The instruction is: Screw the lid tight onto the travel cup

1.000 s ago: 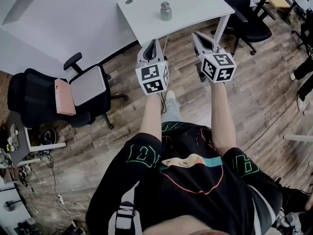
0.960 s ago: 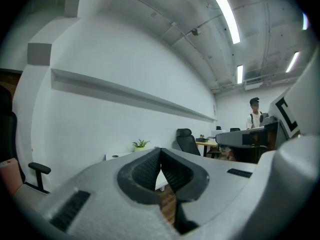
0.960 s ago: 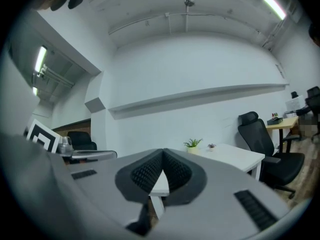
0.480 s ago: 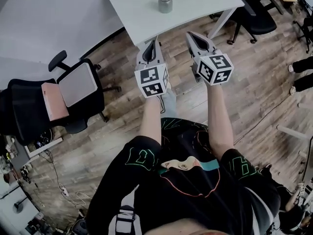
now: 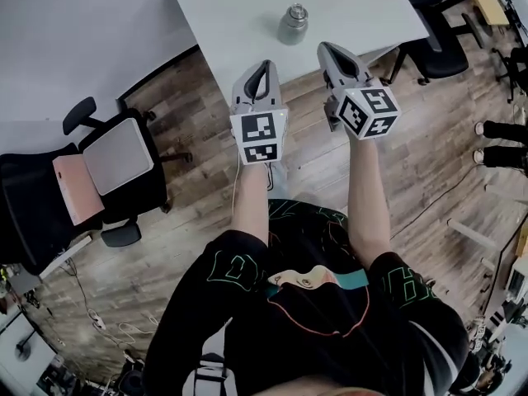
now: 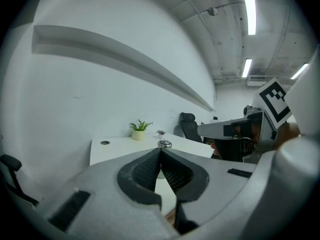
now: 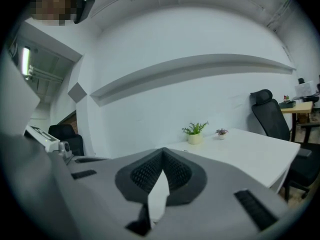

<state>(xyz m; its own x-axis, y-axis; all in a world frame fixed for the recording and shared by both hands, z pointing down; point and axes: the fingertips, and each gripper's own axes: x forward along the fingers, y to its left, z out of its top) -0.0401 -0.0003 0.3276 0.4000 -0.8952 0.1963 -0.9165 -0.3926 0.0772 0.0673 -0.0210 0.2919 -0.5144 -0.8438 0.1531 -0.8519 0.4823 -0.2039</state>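
Note:
A metallic travel cup (image 5: 293,23) with its lid on stands upright on the white table (image 5: 239,15), near the front edge. My left gripper (image 5: 262,63) is shut with nothing in it, its tip just short of the cup and a little to its left. Beside it on the right, my right gripper (image 5: 324,46) is also shut and empty, its tip over the table's front edge. In the left gripper view the cup's lid (image 6: 164,144) peeks just above the closed jaws of the left gripper (image 6: 160,150). The cup does not show past the right gripper (image 7: 162,152) in its own view.
A black office chair (image 5: 82,180) with a pink item on it stands at the left, another chair (image 5: 433,31) right of the table. Two small potted plants (image 7: 195,133) sit at the table's far side by the wall. Someone's feet (image 5: 495,130) show at the right edge. Cables lie on the wooden floor.
Both grippers have moved forward toward the table, still shut. Their tips now reach the table's front edge, and the cup lies closer to them.

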